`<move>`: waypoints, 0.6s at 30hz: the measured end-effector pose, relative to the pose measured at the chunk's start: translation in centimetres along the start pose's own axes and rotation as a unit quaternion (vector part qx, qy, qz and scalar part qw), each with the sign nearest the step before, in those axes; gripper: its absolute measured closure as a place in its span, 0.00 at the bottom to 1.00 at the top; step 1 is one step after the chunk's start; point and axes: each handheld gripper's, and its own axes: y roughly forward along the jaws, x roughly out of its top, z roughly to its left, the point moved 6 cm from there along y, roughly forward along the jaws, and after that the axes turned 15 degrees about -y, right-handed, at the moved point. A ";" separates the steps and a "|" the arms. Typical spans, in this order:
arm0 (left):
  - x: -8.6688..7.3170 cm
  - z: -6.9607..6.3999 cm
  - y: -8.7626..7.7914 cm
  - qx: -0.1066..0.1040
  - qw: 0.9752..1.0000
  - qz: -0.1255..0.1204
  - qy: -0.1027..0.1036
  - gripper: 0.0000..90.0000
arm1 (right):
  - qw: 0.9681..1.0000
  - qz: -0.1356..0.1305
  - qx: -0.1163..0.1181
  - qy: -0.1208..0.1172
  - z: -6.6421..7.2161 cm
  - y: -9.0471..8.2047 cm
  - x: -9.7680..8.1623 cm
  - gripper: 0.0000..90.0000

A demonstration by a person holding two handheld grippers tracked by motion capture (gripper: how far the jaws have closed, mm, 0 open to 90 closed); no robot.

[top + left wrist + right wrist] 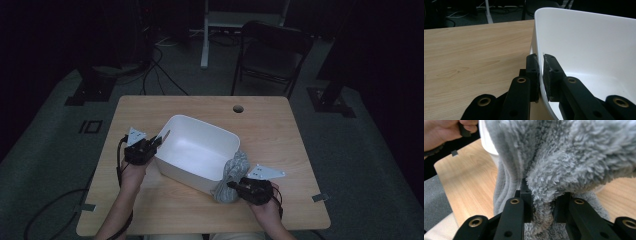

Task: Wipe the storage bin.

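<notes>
— Honestly, what is worrying you here?

— Well, the right gripper point(234, 185) is clenching a fold of the grey fleece towel point(231, 175), which is hanging against the near right corner of the white tub point(200, 150) on the wooden table point(270, 130). Only a bunched edge is sitting between the pads, so it could be slipping out.

— And the tub?

— The left gripper point(159, 140) is pinching its rim point(539, 50), wall between the jaws. A dragging towel is likely tugging that corner, tipping or sliding the tub.
</notes>
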 end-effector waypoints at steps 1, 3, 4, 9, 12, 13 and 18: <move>0.0 0.0 0.0 0.000 1.000 0.000 -0.001 0.92 | 1.000 0.004 0.000 0.003 -0.1 0.2 -0.2 0.83; 0.0 0.0 0.0 -0.001 1.000 0.001 -0.001 0.92 | 1.000 0.005 0.002 0.005 -0.2 0.3 -0.3 0.83; 0.0 0.0 0.0 -0.002 1.000 0.001 0.000 0.92 | 1.000 0.013 0.004 0.010 -0.4 0.5 -0.7 0.83; 0.0 0.0 0.0 0.000 1.000 0.001 0.004 0.92 | 0.999 0.044 0.009 0.022 -0.9 1.8 -2.2 0.83; 0.0 0.0 0.0 0.002 1.000 0.001 0.007 0.92 | 0.996 0.075 0.017 0.038 -1.2 3.1 -3.7 0.83; 0.0 0.0 0.0 0.003 1.000 0.001 0.008 0.92 | 0.996 0.081 0.019 0.042 -1.3 3.4 -4.1 0.83; 0.0 0.0 0.0 0.009 1.000 -0.003 0.003 0.92 | 0.994 0.088 0.029 0.050 -1.6 3.3 -4.3 0.83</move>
